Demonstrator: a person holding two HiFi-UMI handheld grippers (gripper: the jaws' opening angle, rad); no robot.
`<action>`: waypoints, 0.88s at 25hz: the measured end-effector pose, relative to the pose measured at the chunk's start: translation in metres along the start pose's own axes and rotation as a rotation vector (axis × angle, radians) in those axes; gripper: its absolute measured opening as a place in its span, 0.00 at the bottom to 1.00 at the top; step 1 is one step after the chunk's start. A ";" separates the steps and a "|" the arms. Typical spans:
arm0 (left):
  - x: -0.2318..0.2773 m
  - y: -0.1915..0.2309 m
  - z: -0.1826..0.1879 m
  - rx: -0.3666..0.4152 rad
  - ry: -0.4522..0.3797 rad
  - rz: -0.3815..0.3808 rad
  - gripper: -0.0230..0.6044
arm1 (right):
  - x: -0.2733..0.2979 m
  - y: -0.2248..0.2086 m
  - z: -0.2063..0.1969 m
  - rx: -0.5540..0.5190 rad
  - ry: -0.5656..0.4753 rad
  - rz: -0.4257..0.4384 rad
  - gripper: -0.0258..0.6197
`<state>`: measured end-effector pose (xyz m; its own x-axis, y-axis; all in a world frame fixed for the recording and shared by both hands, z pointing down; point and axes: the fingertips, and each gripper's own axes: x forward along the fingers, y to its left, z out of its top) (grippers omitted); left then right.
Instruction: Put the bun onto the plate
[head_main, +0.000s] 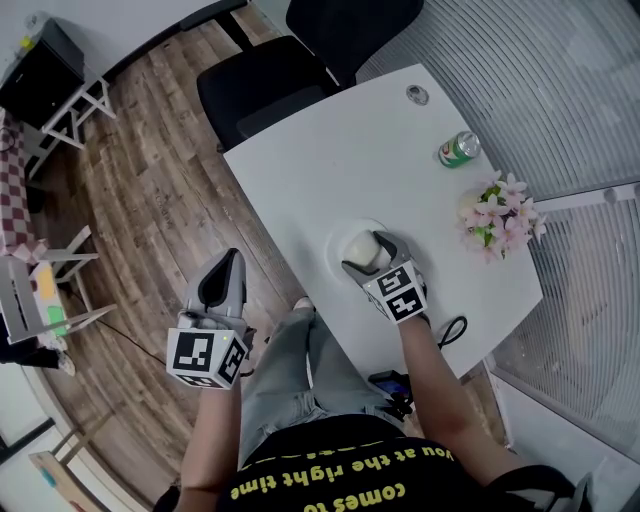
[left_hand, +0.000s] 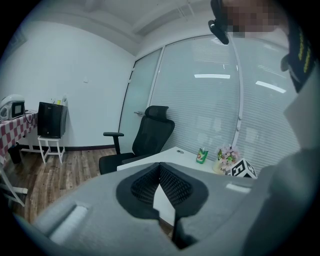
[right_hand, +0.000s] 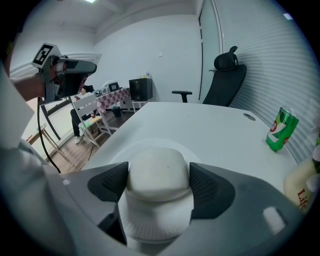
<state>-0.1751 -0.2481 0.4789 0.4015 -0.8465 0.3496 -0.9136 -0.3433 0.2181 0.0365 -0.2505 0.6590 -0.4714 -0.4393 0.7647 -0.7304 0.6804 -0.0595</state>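
A pale, smooth, dome-shaped bun (right_hand: 159, 175) sits pinched in the right gripper (right_hand: 159, 182). The dark ribbed pads (right_hand: 207, 187) press on its two opposite sides. The bun stands upright, with its rounded top up and its wider, finely textured lower part down. It looks about round from above, so no long axis can be picked out; its widest span runs from one pad to the other.

It hangs directly over the round white plate (right_hand: 112, 157), inside the plate's rim. Whether its base touches the plate cannot be told. The plate lies on the white table (head_main: 330, 160), close to the table edge nearest the person.

Beyond the plate and to its right stands a green drink can (right_hand: 281, 130). Nearer the plate on that same side is a small cream-coloured vase of pink flowers (head_main: 500, 218). Past the far end of the table, well apart from the plate, is a black office chair (head_main: 270, 85).

The left gripper (left_hand: 160, 184) is held well to the left of the plate, off the table and over the wooden floor (head_main: 150, 200). Its two jaws are pressed together at the tips, with nothing between them.
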 end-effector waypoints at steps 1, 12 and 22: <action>0.000 0.000 0.001 0.001 -0.002 -0.001 0.04 | -0.001 0.000 0.001 0.006 -0.005 0.000 0.65; -0.004 -0.005 0.009 0.009 -0.023 -0.008 0.04 | -0.027 -0.005 0.031 0.036 -0.128 -0.017 0.52; -0.012 -0.014 0.018 0.027 -0.046 -0.033 0.04 | -0.072 -0.021 0.052 0.081 -0.261 -0.094 0.05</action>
<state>-0.1677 -0.2405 0.4552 0.4285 -0.8522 0.3003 -0.9016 -0.3815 0.2037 0.0600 -0.2642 0.5717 -0.5032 -0.6412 0.5793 -0.8089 0.5853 -0.0548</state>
